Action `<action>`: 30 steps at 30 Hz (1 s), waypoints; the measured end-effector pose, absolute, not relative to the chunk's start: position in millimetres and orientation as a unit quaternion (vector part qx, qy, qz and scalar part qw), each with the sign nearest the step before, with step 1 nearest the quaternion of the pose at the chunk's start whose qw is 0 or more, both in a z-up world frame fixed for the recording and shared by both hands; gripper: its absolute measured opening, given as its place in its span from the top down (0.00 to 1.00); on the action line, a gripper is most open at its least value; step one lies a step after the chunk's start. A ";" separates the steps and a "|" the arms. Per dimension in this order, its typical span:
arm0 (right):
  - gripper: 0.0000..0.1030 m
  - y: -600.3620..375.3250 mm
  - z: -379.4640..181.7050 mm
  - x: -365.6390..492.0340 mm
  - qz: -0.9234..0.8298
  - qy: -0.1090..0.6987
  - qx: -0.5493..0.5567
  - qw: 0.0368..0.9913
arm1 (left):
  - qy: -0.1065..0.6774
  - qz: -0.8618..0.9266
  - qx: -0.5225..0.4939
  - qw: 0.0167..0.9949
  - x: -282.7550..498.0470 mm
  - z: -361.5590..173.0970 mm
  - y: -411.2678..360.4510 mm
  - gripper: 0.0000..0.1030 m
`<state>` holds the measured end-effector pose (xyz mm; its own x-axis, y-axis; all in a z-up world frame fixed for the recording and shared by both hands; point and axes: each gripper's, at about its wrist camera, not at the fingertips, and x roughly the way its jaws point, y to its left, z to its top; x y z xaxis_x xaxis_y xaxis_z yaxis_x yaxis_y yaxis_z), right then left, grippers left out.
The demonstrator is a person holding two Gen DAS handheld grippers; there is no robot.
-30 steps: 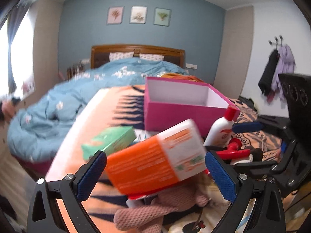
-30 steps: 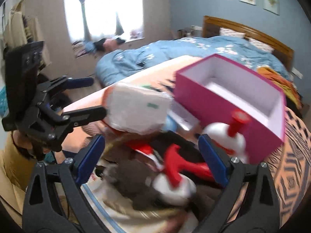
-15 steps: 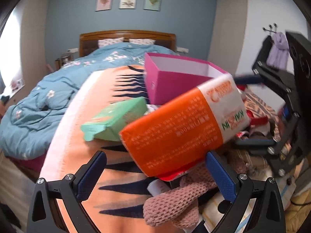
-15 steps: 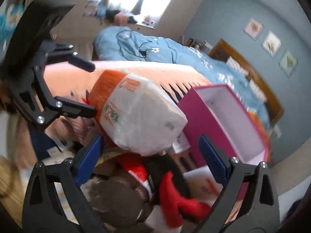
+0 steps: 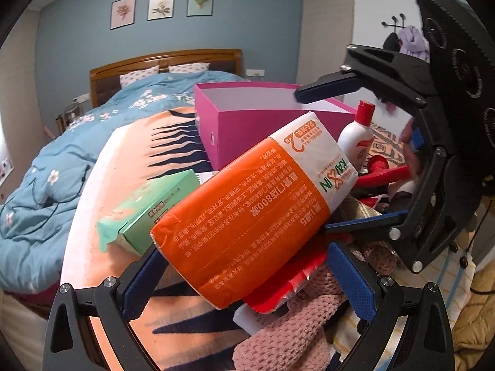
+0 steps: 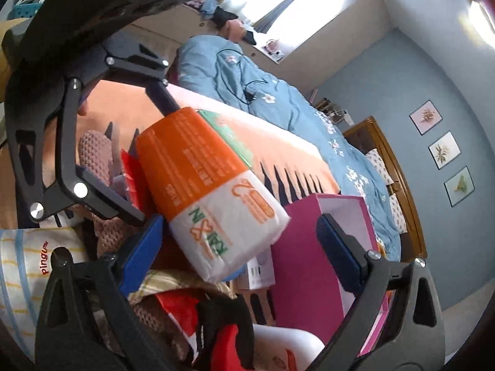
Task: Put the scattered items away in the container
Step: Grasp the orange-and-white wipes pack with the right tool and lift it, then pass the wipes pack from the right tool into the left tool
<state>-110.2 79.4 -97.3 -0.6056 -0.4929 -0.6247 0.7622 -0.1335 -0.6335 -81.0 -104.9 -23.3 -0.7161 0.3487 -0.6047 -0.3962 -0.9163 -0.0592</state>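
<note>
Tissue pack between left jaws.

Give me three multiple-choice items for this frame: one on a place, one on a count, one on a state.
1. The green box lies:
A) on the pillows
B) on the orange blanket, beside the tissue pack
C) on the floor
2. Framed pictures on the blue wall:
A) two
B) three
C) five
3. The tissue pack is:
A) lying flat on the blanket
B) held up in the left gripper
C) torn open

B: it rests on the blanket next to the pack.
B: three hang in a row.
B: its orange end sits between the left gripper's fingers.
</note>
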 end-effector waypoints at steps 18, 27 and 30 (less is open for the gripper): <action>0.48 101.5 -77.0 -133.6 -0.764 0.379 0.236 0.465 | 0.135 0.937 -0.263 0.186 -65.9 2.6 -94.4 0.00; 0.50 137.8 -31.2 -128.7 -0.765 0.275 0.259 0.522 | 0.192 0.926 -0.229 0.230 -51.4 27.8 -77.9 0.00; 0.50 149.9 -11.4 -121.0 -0.753 0.241 0.266 0.551 | 0.186 0.919 -0.221 0.267 -44.8 36.1 -73.4 0.00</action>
